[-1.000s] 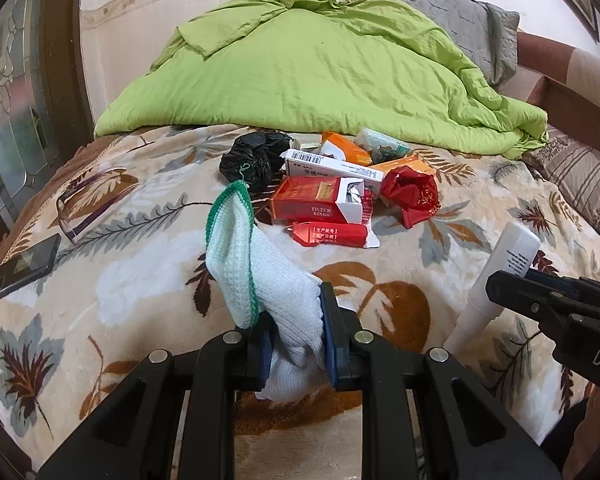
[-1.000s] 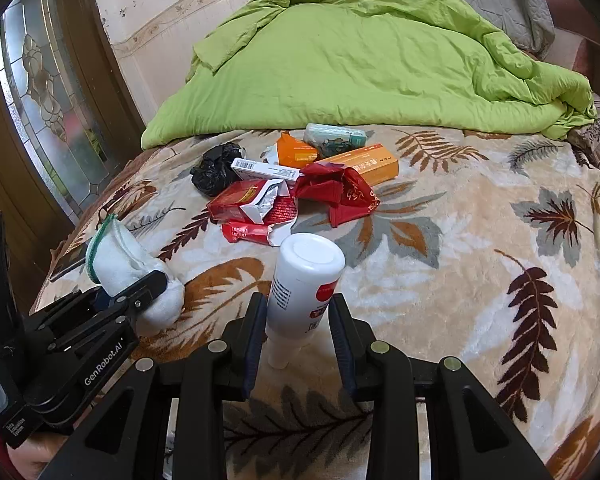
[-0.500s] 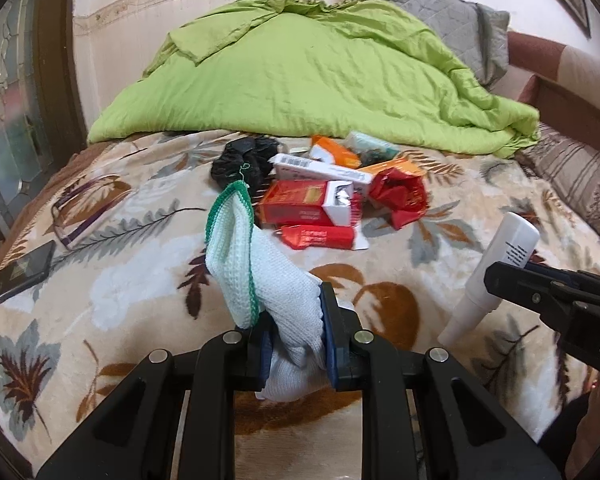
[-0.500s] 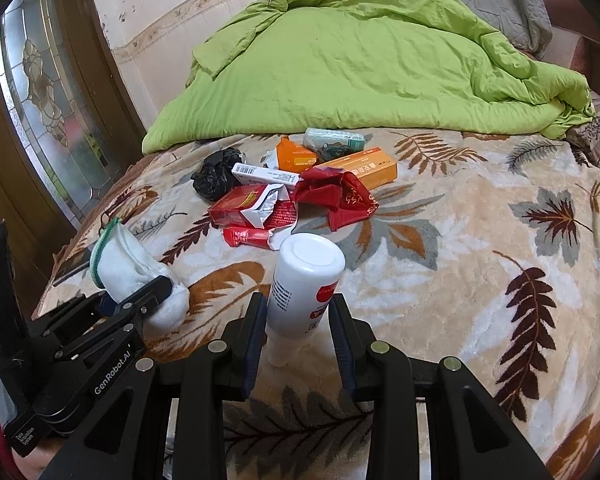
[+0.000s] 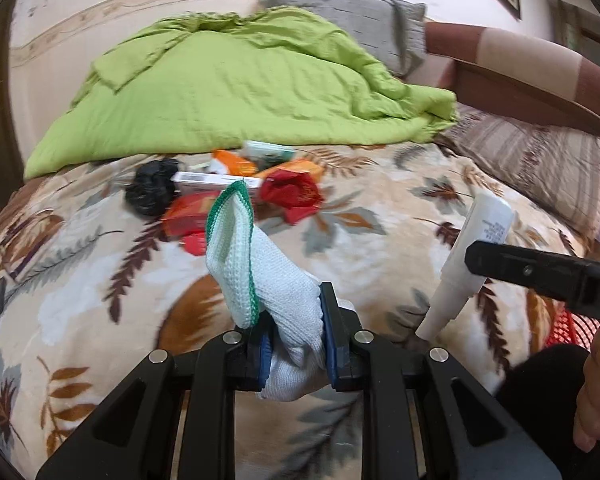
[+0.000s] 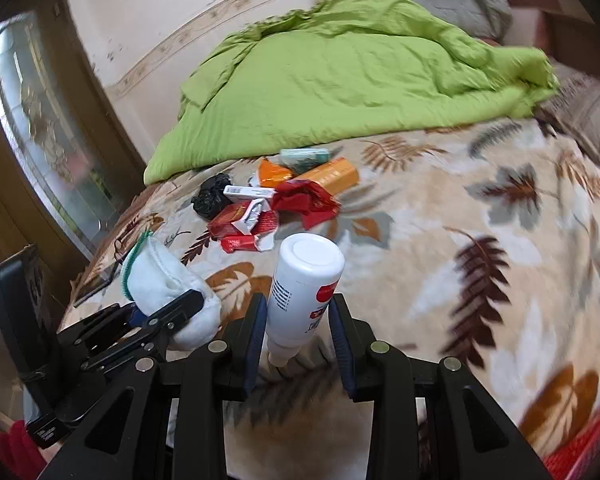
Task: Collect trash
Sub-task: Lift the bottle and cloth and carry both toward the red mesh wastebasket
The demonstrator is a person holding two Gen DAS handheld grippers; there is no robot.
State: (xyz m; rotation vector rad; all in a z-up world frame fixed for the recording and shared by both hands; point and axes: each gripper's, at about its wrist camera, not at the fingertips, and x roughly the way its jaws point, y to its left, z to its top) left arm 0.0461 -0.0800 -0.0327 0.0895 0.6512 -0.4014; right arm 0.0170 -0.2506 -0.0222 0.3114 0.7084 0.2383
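The left tool (image 5: 293, 336) pinches a soft, limp glove (image 5: 260, 276) mid-body; the right tool (image 6: 298, 330) clamps a light, stiff (slippery) bottle (image 6: 304, 288) low, above the bed (image 6: 480, 280).

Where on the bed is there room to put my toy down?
Free: the leaf blanket right of the trash pile, below the green quilt; also the strip left of the black bag. Crowded: the pile itself, mid-bed.
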